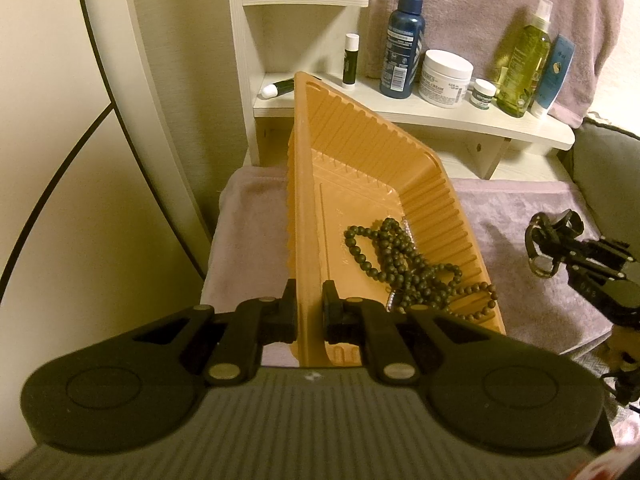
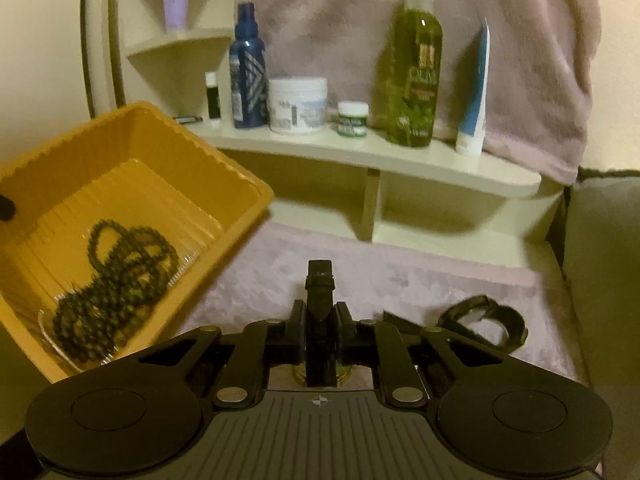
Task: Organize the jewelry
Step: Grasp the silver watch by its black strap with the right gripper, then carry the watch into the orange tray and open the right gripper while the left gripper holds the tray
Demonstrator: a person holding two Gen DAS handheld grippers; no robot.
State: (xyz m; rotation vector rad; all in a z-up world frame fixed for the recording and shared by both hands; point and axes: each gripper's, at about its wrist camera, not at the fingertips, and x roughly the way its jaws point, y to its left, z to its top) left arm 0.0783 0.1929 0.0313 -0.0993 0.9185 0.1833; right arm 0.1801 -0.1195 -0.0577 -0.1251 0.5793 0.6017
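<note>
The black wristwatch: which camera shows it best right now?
The left wrist view: the black wristwatch shows side-on, round case and looped strap dangling from the right gripper above the towel. The right wrist view sees only its strap end-on, clamped in that gripper.

Orange ribbed tray (image 1: 352, 152) held dark olive-black beads (image 1: 400, 264). Cloth (image 2: 320, 272) under it was pale mauve, plain. Shelf (image 1: 440, 120) was cream-white. Bottles: navy blue with striped label (image 1: 402, 44), yellow-green clear (image 1: 524, 64). Jar (image 1: 446, 78) was white; tube (image 1: 554, 74) blue and white. Black watch strap (image 2: 319, 300). Both grippers, left (image 1: 309, 312) and right (image 2: 319, 336), were black.
</note>
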